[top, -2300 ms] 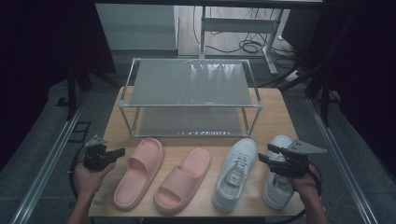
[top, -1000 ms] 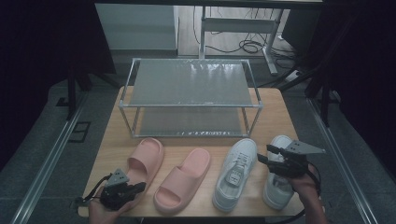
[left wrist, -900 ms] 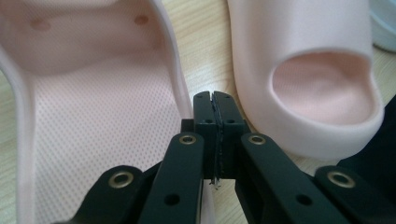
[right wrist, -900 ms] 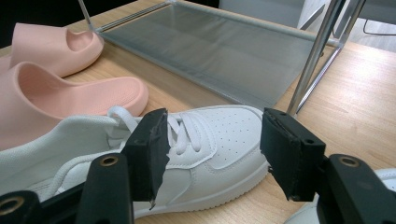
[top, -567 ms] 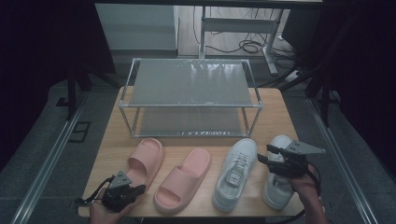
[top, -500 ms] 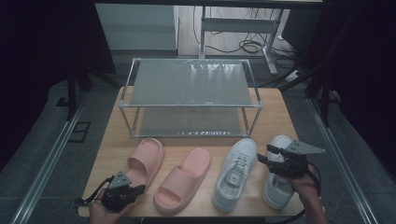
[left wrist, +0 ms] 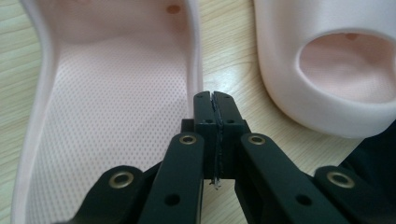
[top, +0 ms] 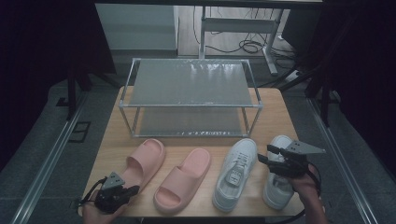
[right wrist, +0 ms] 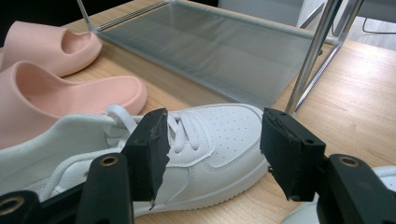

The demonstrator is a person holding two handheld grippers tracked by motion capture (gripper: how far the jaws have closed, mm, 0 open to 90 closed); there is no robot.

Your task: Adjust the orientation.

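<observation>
The left gripper (top: 133,190) sat at the desk's (top: 196,144) near left corner with its jaws pressed together, nothing between them, tips just beside the heel rim of the left pink slide sandal (top: 142,163). In the left gripper view the jaw tips lay over bare wood between that sandal (left wrist: 107,116) and the second pink slide sandal (left wrist: 327,70). The right gripper (top: 270,155) hovered with jaws apart near the desk's right edge, between two white sneakers (top: 236,172). A two-tier metal rack (top: 191,95) stood along the far edge.
</observation>
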